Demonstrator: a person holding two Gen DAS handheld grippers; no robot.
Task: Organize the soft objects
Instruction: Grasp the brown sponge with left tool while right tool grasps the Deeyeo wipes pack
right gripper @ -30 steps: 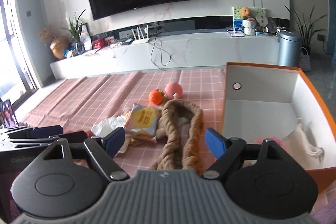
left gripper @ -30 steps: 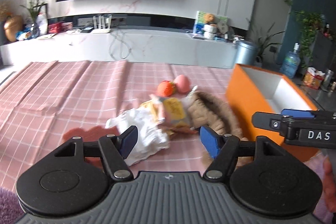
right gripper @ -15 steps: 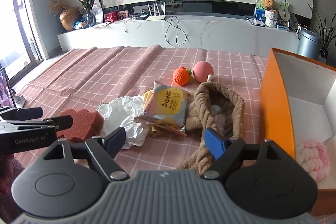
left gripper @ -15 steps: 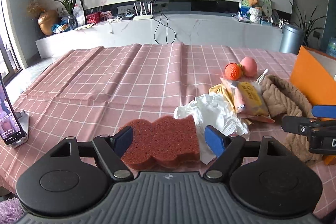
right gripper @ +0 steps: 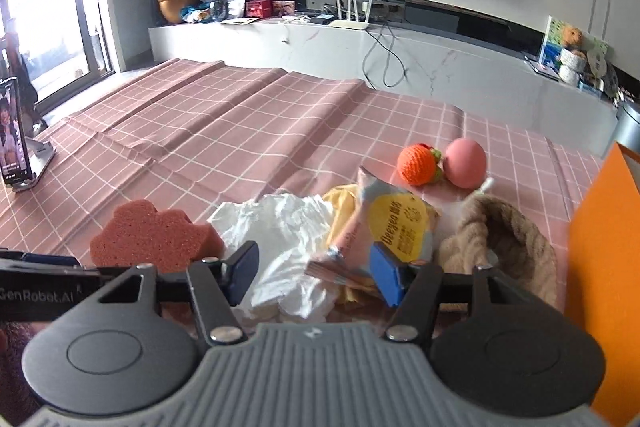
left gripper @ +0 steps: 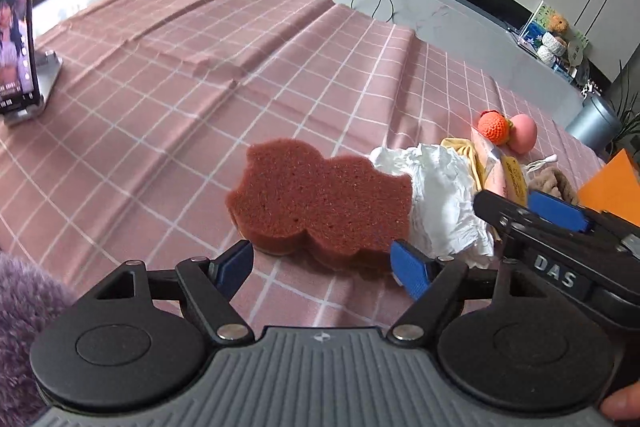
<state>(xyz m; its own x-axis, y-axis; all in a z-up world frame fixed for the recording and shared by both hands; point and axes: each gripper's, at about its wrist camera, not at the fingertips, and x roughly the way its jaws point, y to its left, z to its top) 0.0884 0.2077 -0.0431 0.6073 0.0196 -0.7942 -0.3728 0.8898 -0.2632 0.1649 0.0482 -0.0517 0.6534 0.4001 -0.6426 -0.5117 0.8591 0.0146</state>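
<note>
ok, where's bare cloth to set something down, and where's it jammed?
Free: the wide checked cloth between the phone stand and the red sponge, running to the far table edge. Crowded: from the sponge rightward, white crumpled paper, snack packet, knit orange, pink ball, brown scarf, then the orange box.

I see a phone [right gripper: 15, 135] on its stand atop the pink checked tablecloth [right gripper: 224, 123], possibly playing video.

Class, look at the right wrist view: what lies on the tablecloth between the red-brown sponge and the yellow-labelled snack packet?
In the right wrist view, a crumpled white cloth lies between the sponge and the snack packet, touching both.
</note>
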